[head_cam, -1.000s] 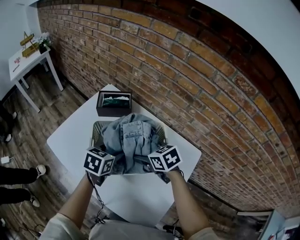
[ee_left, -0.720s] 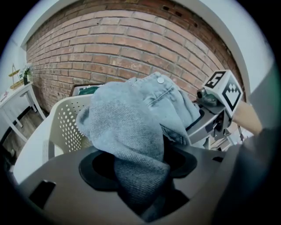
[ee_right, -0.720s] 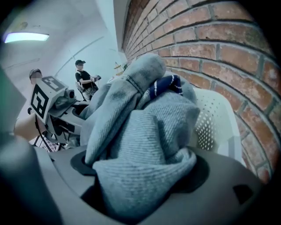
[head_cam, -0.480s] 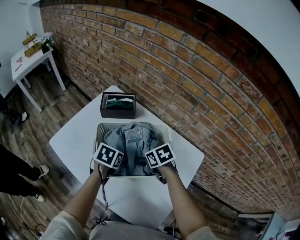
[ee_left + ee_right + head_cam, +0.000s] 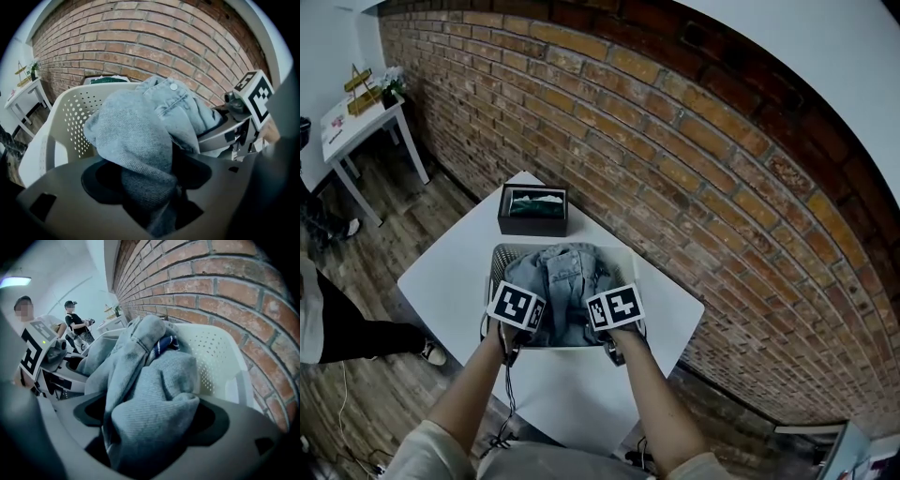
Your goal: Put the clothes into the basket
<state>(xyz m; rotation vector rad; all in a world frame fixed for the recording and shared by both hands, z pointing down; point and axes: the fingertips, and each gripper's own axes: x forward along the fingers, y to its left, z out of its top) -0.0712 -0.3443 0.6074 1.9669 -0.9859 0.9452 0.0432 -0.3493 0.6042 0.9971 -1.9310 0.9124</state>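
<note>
Denim clothes [image 5: 565, 281] fill the basket [image 5: 499, 258] dead ahead. Your left gripper [image 5: 150, 206] and right gripper [image 5: 145, 446] are opening, folds between their jaws.

The denim clothes [image 5: 565, 281] are a pale, washed-out blue heap with stitched seams and one metal button showing. They lie bunched and crumpled inside the basket [image 5: 499, 261], with the folds mounded above its rim. The basket is pale plastic and rectangular with rounded corners, its walls pierced by rows of small holes, and it stands upright near the middle of the white worktop [image 5: 450, 281].
</note>
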